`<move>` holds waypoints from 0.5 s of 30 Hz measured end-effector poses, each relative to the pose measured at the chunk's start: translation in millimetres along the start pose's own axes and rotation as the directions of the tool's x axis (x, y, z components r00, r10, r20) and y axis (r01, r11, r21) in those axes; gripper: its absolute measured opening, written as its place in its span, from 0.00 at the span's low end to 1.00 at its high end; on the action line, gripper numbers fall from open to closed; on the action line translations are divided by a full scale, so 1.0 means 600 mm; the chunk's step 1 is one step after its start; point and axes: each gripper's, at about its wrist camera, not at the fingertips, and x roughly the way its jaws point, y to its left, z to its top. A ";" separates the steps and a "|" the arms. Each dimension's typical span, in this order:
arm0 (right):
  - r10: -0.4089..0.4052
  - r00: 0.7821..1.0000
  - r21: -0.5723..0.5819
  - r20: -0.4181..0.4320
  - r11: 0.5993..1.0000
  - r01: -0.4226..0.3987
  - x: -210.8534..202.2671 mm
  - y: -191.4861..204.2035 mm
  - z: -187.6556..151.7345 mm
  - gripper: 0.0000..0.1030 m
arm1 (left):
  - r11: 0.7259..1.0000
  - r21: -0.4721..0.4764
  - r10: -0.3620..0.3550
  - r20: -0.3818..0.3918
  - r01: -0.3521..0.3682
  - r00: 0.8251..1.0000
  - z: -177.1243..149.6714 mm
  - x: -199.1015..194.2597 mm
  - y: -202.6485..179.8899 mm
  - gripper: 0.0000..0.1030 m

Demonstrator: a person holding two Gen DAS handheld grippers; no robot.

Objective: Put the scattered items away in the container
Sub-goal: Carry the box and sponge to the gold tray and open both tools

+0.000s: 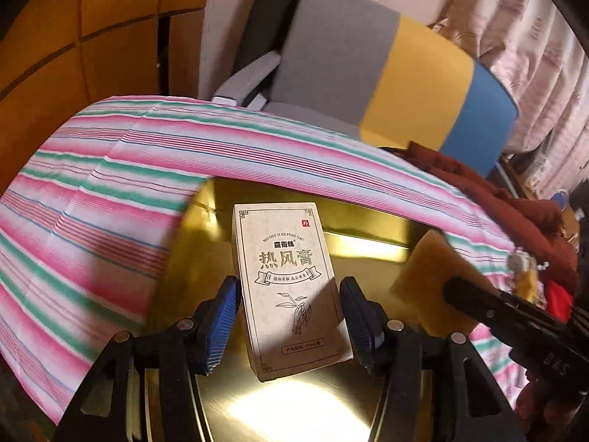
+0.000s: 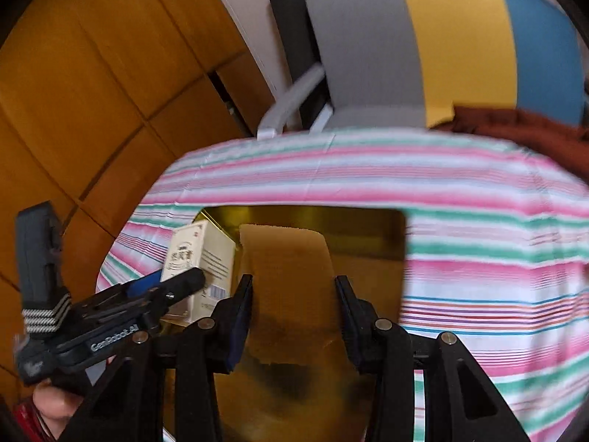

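Clearly both loads hang over the gold tin (image 1: 368, 228) on the striped tabletop (image 1: 92, 199), the left hand-held gripper (image 1: 289, 316) pinching an ointment box (image 1: 283, 276) and the right hand-held gripper (image 2: 294, 316) a yellow sponge (image 2: 291, 276), so the next move is to lower them inside and let go.

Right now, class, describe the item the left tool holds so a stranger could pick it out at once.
Find the striped cloth, then the shiny gold tin on it. Over the tin, the left tool grips a tall beige carton. Unlike the plain yellow-brown sponge pad beside it, it bears printed Chinese characters and a line-drawn hand.
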 end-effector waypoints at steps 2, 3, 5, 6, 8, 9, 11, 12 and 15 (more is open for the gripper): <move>0.004 0.999 0.051 -0.040 0.999 -0.002 0.043 0.001 0.010 0.42 | 1.000 0.003 0.016 0.007 -0.016 1.000 0.012 0.014 0.014 0.55; 0.002 0.999 0.071 -0.051 0.997 0.002 0.061 0.002 0.015 0.42 | 1.000 0.009 0.013 0.015 -0.013 1.000 0.018 0.021 0.022 0.55; 0.004 0.998 0.108 -0.062 0.994 0.002 0.092 0.010 0.023 0.42 | 1.000 0.016 0.027 0.010 -0.027 1.000 0.025 0.035 0.028 0.55; 0.014 0.998 0.130 -0.061 0.991 -0.006 0.105 0.012 0.028 0.43 | 0.999 0.017 0.030 0.007 -0.030 1.000 0.030 0.043 0.034 0.56; 0.044 0.998 0.181 -0.048 0.983 -0.035 0.124 0.015 0.036 0.45 | 1.000 0.003 0.022 -0.016 -0.022 1.000 0.037 0.058 0.043 0.53; 0.067 0.997 0.205 -0.042 0.977 -0.057 0.134 0.016 0.038 0.57 | 1.000 -0.018 -0.005 -0.029 0.004 1.000 0.040 0.062 0.050 0.53; 0.116 0.992 0.234 -0.045 0.967 -0.102 0.151 0.026 0.040 0.74 | 0.995 -0.078 -0.059 -0.021 0.057 0.998 0.041 0.060 0.063 0.53; 0.131 0.990 0.234 -0.044 0.965 -0.117 0.153 0.032 0.041 0.76 | 0.991 -0.112 -0.070 -0.015 0.068 0.997 0.043 0.056 0.072 0.54; 0.138 0.989 0.178 -0.042 0.976 -0.129 0.140 0.048 0.034 0.76 | 0.971 -0.204 -0.118 0.026 0.121 0.993 0.043 0.036 0.097 0.54</move>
